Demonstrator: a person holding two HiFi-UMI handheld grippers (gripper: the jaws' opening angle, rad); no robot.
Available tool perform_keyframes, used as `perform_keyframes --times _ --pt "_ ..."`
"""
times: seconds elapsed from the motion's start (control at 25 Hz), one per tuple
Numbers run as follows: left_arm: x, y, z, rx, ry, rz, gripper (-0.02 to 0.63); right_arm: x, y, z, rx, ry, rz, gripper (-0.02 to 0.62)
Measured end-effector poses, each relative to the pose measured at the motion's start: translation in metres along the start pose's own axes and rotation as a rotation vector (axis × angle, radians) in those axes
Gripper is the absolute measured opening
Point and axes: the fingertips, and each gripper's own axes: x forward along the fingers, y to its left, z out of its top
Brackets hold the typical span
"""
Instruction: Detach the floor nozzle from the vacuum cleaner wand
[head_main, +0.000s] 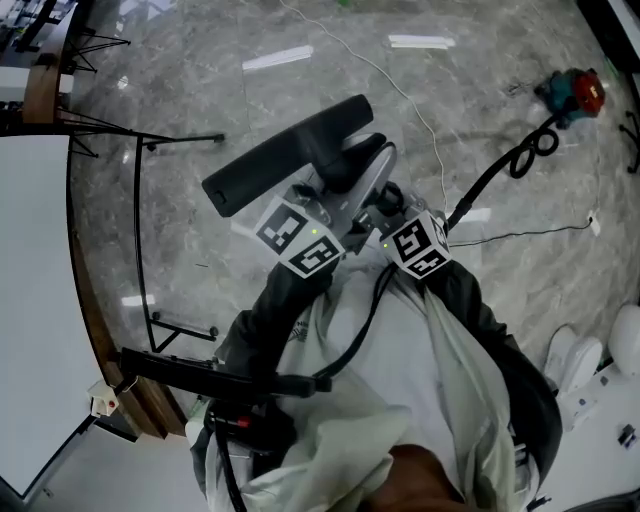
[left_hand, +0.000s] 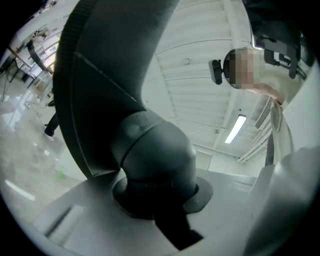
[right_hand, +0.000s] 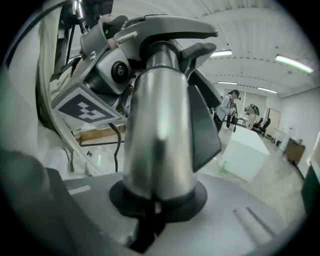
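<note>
Slanting lower-left to upper-right, floor nozzle (head_main: 285, 155), neck (left_hand: 155, 155) clamped in left gripper (head_main: 322, 212), silver wand (right_hand: 157, 130) clamped in right gripper (head_main: 388, 222).

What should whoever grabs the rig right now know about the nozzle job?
Left gripper: shut on the dark swivel neck of the floor nozzle.
Right gripper: shut on the silver wand, close beside the left one.
Things: the nozzle is held up off the floor in front of the person, with both grippers at the joint.
Done: both grips are set.
Left: no gap shows at the joint, so the nozzle looks not yet off. Pull the two apart, probably along the wand's line.
</note>
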Motion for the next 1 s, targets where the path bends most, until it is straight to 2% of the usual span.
perform_keyframes --times 0.08,0.12,0.2,0.28,0.32,0.36,0.4,0.44,0.48,0.56,0.68,0.76,0.8,0.88,0.92,1.0 --pt "-0.001 -0.009 0.004 0.031 -0.019 -0.080 0.072 -0.001 0.000 0.003 -0.031 -0.012 0.032 0.040" --pt "-0.002 -0.019 0.006 0.060 -0.033 -0.146 0.074 -0.004 0.003 0.005 -0.054 -0.023 0.079 0.040" --pt "-0.006 -0.048 0.008 0.123 -0.060 -0.323 0.075 -0.017 0.016 0.006 -0.110 -0.051 0.252 0.040" --pt "-0.008 -0.072 0.003 0.153 -0.059 -0.477 0.077 -0.035 0.036 0.006 -0.147 -0.082 0.488 0.040" --pt "-0.007 -0.079 -0.001 0.149 -0.048 -0.517 0.078 -0.042 0.043 0.005 -0.148 -0.086 0.579 0.040" --pt "-0.005 -0.081 -0.005 0.137 -0.035 -0.533 0.080 -0.046 0.045 0.003 -0.135 -0.084 0.630 0.040" --pt "-0.003 -0.080 -0.008 0.120 -0.026 -0.527 0.078 -0.046 0.043 0.000 -0.114 -0.078 0.637 0.040" --pt "0.000 -0.076 -0.008 0.101 -0.026 -0.502 0.078 -0.044 0.039 -0.002 -0.090 -0.073 0.605 0.040" --pt "0.002 -0.069 -0.006 0.085 -0.035 -0.462 0.075 -0.039 0.034 -0.002 -0.068 -0.069 0.545 0.040" --pt "0.004 -0.052 -0.002 0.065 -0.045 -0.365 0.071 -0.025 0.023 -0.001 -0.035 -0.072 0.372 0.040" --pt "0.006 -0.020 0.000 0.040 -0.020 -0.130 0.071 -0.006 0.005 0.003 -0.008 -0.057 0.110 0.040" --pt "0.005 0.000 0.003 0.011 -0.021 0.003 0.071 0.000 -0.002 0.004 -0.017 -0.031 0.039 0.040" --pt "0.003 0.002 0.005 0.009 -0.030 0.014 0.071 0.001 -0.004 0.006 -0.030 -0.025 0.032 0.040" --pt "0.000 -0.009 0.009 0.043 -0.052 -0.059 0.072 -0.002 -0.002 0.007 -0.067 -0.029 0.072 0.040" --pt "-0.001 -0.019 0.010 0.073 -0.063 -0.125 0.075 -0.005 0.002 0.006 -0.089 -0.035 0.122 0.040" --pt "-0.006 -0.044 0.011 0.125 -0.081 -0.286 0.075 -0.016 0.016 0.007 -0.131 -0.056 0.299 0.041"
